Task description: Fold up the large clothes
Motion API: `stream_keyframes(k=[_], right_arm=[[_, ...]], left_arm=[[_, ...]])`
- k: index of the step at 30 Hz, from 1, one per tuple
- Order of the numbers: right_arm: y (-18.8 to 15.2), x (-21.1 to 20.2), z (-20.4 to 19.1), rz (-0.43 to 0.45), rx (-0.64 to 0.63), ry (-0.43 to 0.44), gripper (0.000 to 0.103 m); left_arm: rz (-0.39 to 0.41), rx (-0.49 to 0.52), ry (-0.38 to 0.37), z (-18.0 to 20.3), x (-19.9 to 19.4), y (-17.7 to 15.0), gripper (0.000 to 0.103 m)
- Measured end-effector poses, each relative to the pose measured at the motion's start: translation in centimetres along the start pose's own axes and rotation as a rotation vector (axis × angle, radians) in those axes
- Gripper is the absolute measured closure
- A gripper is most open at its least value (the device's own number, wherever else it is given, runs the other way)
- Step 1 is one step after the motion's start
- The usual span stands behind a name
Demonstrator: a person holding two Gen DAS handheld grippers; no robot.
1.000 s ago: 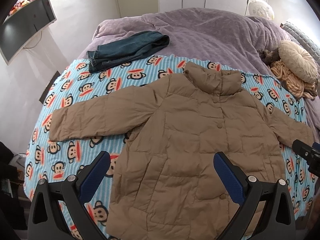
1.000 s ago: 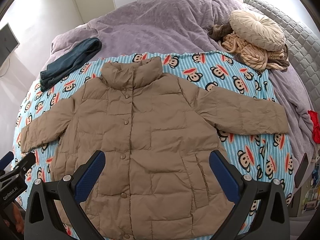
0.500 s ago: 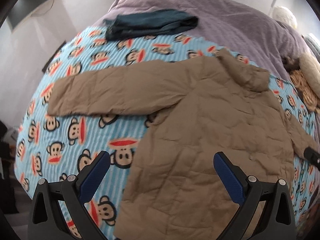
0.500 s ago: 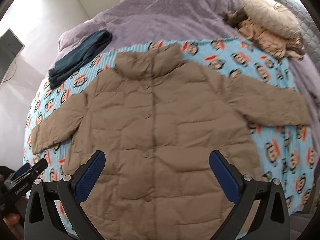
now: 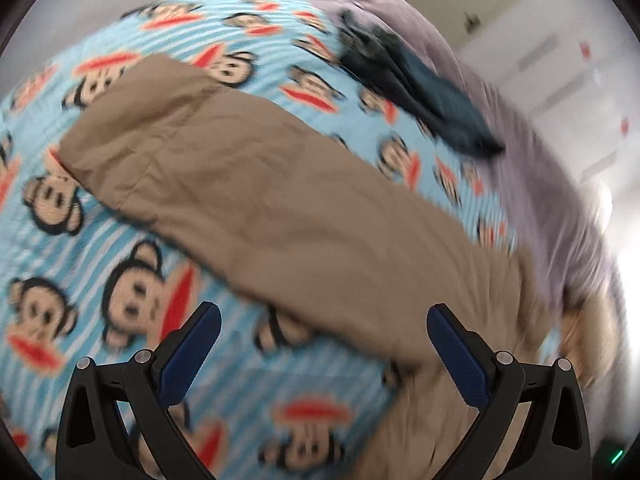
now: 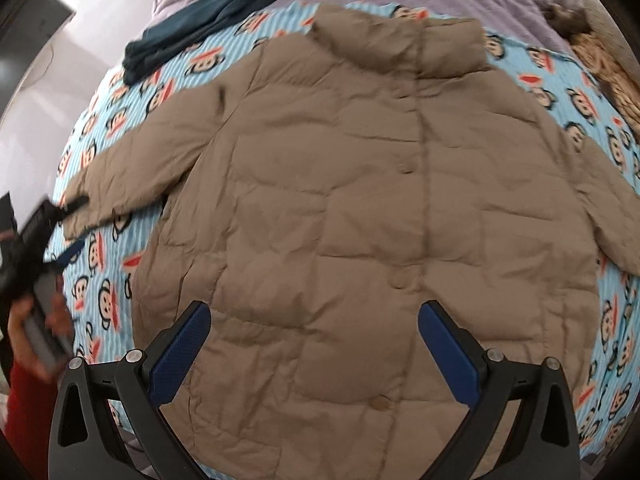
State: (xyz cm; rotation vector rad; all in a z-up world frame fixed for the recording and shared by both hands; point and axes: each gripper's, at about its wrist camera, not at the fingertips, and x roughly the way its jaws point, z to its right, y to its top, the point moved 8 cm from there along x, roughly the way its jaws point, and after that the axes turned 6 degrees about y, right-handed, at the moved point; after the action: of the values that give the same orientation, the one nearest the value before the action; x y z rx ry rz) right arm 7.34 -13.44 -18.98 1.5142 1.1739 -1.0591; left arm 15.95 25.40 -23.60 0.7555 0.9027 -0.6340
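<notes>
1. At the far left, the left gripper is reaching toward the cuff of the jacket's left sleeve, its jaws spread apart and holding nothing.
2. A folded dark garment is lying at the far left of the bed.
3. The tan jacket is lying flat, front up, on the monkey-print blanket.
4. The right gripper is hovering over the jacket's near hem, jaws wide apart and empty.
</notes>
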Motion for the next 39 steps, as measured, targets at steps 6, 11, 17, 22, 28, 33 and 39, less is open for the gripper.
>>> stream_keyframes(k=[6, 11, 17, 22, 28, 33, 39], right_arm=[[0.3, 3.0, -1.8, -0.026, -0.028, 0.021, 0.0], [1.0, 4.5, -3.1, -0.019, -0.049, 0.035, 0.0], [3.1, 5.5, -4.2, 0.011, -0.059, 0.052, 0.0], [6.5, 6.2, -5.1, 0.08, -0.075, 0.056, 0.0], [10.9, 7.9, -7.3, 0.167, -0.059, 0.172, 0.056], [14.0, 11.4, -10.2, 0.168, -0.04, 0.301, 0.07], [14.0, 16.9, -12.8, 0.076, -0.103, 0.307, 0.07]], left_arm=[[0.012, -0.183, -0.09, -4.4, 3.9, 3.3, 0.0], [0.065, -0.215, -0.12, -4.7, 4.8, 5.9, 0.0], [0.105, -0.177, -0.124, -3.2, 5.4, 7.7, 0.06], [0.146, -0.102, -0.141, -1.9, 4.1, 8.3, 0.09], [0.229, 0.012, -0.208, 1.4, -0.7, 9.3, 0.09], [0.27, 0.147, -0.266, 6.1, -4.2, 8.6, 0.09], [0.248, 0.356, -0.375, 15.5, -6.0, 4.9, 0.09]])
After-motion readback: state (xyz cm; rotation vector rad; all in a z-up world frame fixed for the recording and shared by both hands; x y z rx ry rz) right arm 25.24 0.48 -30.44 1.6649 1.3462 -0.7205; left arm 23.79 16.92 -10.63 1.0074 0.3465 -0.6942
